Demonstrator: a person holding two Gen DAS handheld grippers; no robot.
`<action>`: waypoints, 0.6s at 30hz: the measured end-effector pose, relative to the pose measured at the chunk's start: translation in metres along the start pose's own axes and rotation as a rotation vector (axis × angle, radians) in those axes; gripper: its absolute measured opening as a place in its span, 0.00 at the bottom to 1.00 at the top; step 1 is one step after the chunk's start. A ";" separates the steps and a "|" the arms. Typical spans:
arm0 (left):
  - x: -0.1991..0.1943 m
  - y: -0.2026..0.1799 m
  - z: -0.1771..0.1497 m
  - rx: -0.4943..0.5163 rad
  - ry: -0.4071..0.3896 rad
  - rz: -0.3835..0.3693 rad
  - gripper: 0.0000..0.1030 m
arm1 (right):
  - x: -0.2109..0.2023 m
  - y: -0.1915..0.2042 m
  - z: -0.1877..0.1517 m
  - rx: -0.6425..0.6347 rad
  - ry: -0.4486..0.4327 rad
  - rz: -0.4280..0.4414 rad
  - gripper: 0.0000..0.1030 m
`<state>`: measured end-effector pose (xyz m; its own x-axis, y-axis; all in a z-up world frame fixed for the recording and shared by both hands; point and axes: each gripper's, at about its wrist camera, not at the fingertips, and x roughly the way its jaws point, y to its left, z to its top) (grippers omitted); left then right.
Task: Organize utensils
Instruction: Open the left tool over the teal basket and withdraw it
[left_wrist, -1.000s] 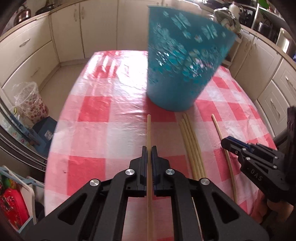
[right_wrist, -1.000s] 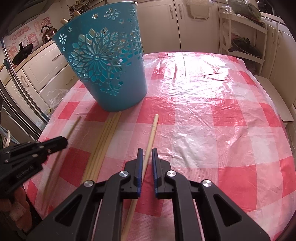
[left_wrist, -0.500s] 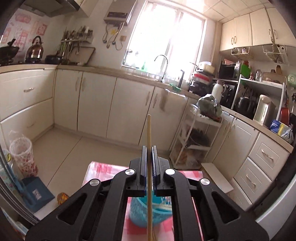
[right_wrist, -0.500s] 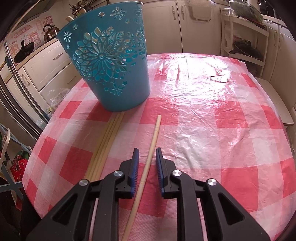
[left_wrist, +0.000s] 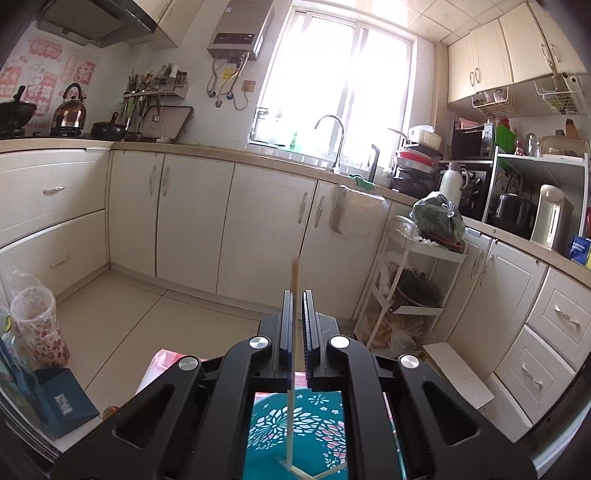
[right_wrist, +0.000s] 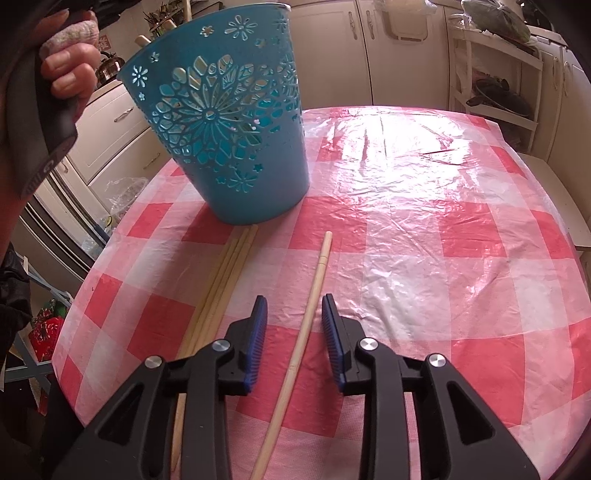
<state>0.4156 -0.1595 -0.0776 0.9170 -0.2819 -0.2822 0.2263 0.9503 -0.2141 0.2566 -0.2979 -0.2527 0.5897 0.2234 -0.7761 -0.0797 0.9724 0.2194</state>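
Observation:
My left gripper (left_wrist: 295, 295) is shut on a wooden chopstick (left_wrist: 294, 280) and holds it upright over the open top of the blue cut-out bucket (left_wrist: 295, 435); the stick's lower end reaches into the bucket. In the right wrist view the bucket (right_wrist: 229, 125) stands on the red checked tablecloth (right_wrist: 424, 229). My right gripper (right_wrist: 294, 306) is open, its jaws on either side of a single chopstick (right_wrist: 312, 306) lying on the cloth. A bundle of chopsticks (right_wrist: 225, 280) lies to its left, reaching the bucket's base.
The hand holding the left gripper (right_wrist: 62, 70) is above and left of the bucket. Kitchen cabinets (left_wrist: 192, 218) and a white rack (left_wrist: 406, 295) stand beyond the table. More sticks lie inside the bucket (left_wrist: 325, 472).
The left gripper lifted its chopstick off the table, turned it upright and brought it over the bucket. The right gripper opened around the single chopstick on the cloth.

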 end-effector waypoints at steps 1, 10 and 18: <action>0.001 0.000 -0.004 0.003 0.010 0.002 0.04 | 0.000 0.000 0.000 -0.002 0.000 0.001 0.32; -0.021 0.010 -0.026 0.057 0.093 0.046 0.43 | 0.000 0.001 0.001 -0.011 0.003 0.011 0.36; -0.086 0.074 -0.070 -0.025 0.147 0.198 0.89 | -0.002 0.001 0.000 -0.003 -0.002 0.005 0.38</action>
<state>0.3302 -0.0737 -0.1349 0.8844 -0.1086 -0.4539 0.0371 0.9858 -0.1636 0.2555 -0.2975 -0.2511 0.5907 0.2284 -0.7739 -0.0854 0.9714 0.2216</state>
